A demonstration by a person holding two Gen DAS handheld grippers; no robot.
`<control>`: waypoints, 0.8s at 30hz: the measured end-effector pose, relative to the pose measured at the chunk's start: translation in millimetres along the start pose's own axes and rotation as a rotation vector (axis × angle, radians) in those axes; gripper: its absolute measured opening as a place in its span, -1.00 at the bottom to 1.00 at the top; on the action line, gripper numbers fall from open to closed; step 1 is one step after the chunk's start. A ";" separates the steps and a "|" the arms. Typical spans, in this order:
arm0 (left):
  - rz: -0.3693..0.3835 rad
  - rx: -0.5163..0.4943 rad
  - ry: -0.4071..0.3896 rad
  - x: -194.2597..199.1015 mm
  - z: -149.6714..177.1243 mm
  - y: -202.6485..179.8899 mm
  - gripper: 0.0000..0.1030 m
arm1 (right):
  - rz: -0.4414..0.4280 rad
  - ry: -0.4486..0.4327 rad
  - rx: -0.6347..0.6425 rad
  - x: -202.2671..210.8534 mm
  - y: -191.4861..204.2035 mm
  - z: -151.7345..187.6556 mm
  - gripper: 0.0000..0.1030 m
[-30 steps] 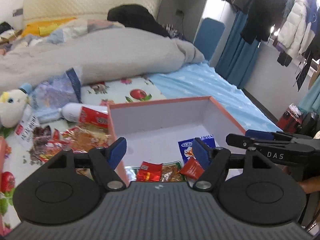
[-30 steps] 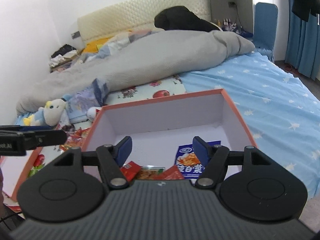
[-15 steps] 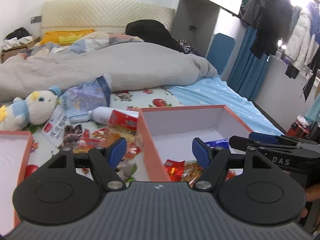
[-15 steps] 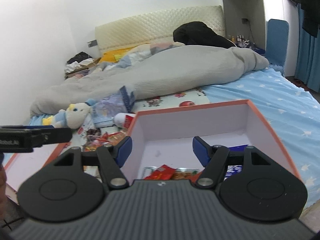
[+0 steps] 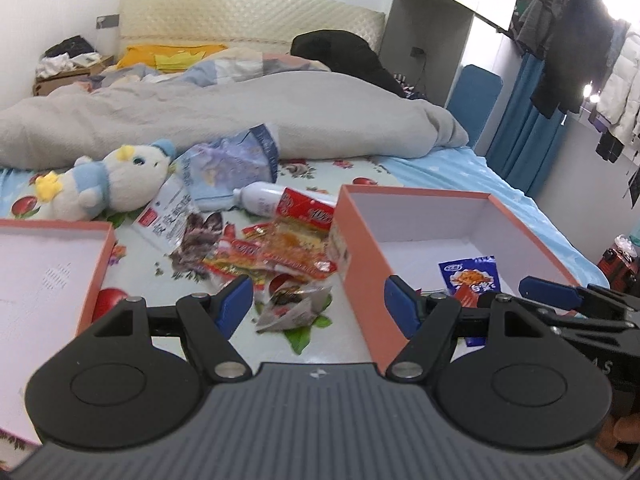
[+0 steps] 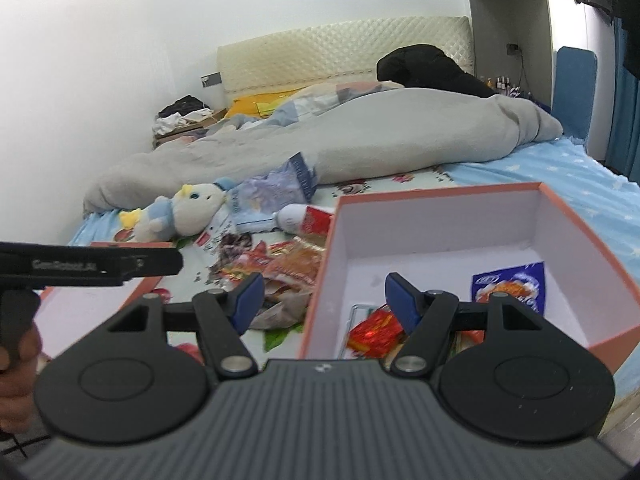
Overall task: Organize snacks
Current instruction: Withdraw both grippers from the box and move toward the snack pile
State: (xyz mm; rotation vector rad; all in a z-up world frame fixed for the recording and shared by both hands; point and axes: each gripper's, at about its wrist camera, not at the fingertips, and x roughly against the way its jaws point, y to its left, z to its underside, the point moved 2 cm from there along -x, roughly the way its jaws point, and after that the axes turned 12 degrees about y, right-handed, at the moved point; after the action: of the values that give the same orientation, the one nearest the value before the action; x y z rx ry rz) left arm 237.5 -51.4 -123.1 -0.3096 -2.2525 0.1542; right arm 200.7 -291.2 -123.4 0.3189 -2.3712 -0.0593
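An orange box with a white inside point(image 5: 424, 216) point(image 6: 440, 224) sits on the bed at the right. It holds a blue snack packet point(image 5: 472, 276) point(image 6: 516, 284) and red packets point(image 6: 376, 330). A pile of loose snack packets point(image 5: 276, 256) point(image 6: 280, 264) lies on the bed left of the box. My left gripper point(image 5: 318, 304) is open and empty, above the pile's near edge and the box's left wall. My right gripper point(image 6: 324, 298) is open and empty, straddling the box's left wall.
An orange lid or second box point(image 5: 48, 264) point(image 6: 100, 304) lies at the left. A plush toy point(image 5: 108, 180) point(image 6: 180, 212), a blue bag point(image 5: 232, 164) and a white bottle point(image 5: 268, 200) lie behind the pile. A grey duvet point(image 5: 240, 116) covers the far bed.
Both grippers have moved left and back from over the box, so the snack pile and the left lid now show. Both stay open and empty.
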 end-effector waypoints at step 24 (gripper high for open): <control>0.035 0.237 0.068 -13.0 51.4 87.0 0.49 | -0.061 0.151 0.125 -36.4 88.3 33.3 0.34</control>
State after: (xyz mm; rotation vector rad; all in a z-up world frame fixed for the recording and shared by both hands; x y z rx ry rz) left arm 221.0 28.4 -184.3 -0.2233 -2.1355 0.4192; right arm 185.0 -198.4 -160.4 0.4402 -2.2195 0.0821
